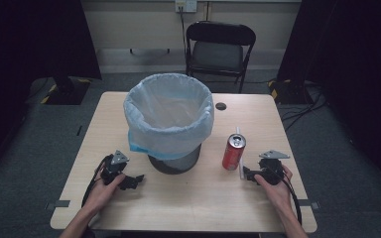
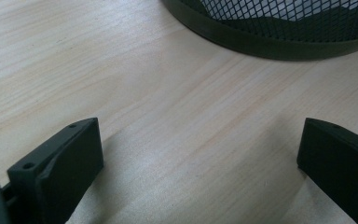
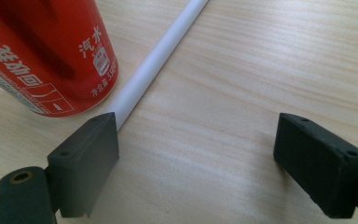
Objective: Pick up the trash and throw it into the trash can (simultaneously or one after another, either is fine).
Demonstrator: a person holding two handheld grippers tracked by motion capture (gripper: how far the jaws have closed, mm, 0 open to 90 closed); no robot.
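High view: can stands upright near the worktop's right edge, just left of the right claw, a white straw lying beside it. Right claw is spread and empty, nearer than the spread left claw across the bin.

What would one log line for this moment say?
left gripper: open, empty | right gripper: open, beside white straw | red can: upright, untouched | bin: centre

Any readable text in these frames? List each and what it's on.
"汽水": white characters on the red can, in the right gripper view.
Small print under it starts "33", the rest too small to read.
Large white characters on the can's left side: cut off and slanted, unreadable.
Can in the high view: label too small.
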